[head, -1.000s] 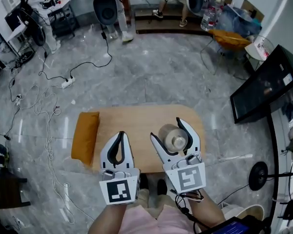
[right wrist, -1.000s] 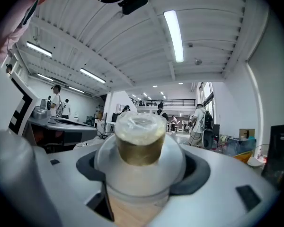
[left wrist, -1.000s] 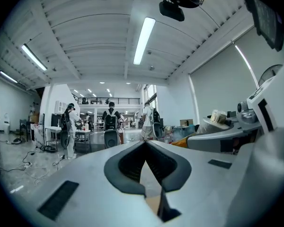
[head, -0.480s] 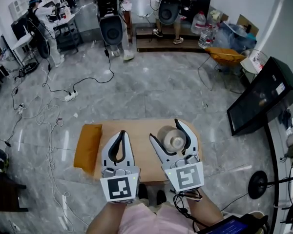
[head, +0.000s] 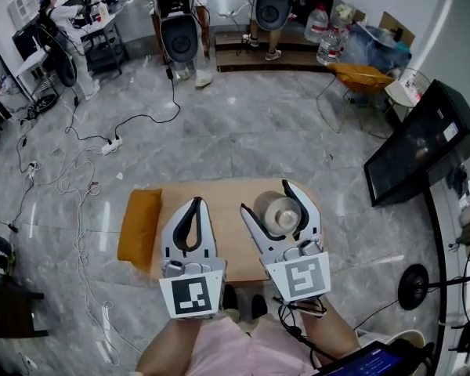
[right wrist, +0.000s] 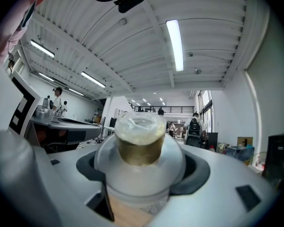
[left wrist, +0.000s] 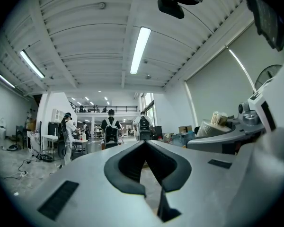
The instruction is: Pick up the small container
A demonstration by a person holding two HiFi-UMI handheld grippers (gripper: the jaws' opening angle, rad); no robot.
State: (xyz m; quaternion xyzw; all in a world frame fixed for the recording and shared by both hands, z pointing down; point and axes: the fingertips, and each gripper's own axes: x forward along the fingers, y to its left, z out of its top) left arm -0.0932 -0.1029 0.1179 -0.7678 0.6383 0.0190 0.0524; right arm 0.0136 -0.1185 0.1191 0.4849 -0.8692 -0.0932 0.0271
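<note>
The small container [head: 281, 215], a translucent white tub with a tan top, sits clamped between the jaws of my right gripper [head: 268, 200], above the right part of the wooden table [head: 223, 198]. In the right gripper view the container [right wrist: 138, 148] fills the gap of the right gripper [right wrist: 142, 170], whose jaws press on both of its sides. My left gripper [head: 194, 202] hangs beside it over the table's left half, shut with nothing in it. Its tips meet in the left gripper view, where the left gripper [left wrist: 145, 144] points across the room.
An orange cushion [head: 139, 225] lies on the table's left end. A black monitor [head: 421, 143] stands to the right, with a round black stand base [head: 413, 282] below it. Cables [head: 74, 171] trail over the marble floor at left. An orange chair [head: 360, 74] and people stand farther back.
The right gripper still holds the container and the left stays shut. The head view has tilted slightly toward the far room; both grippers kept their places over the table.
</note>
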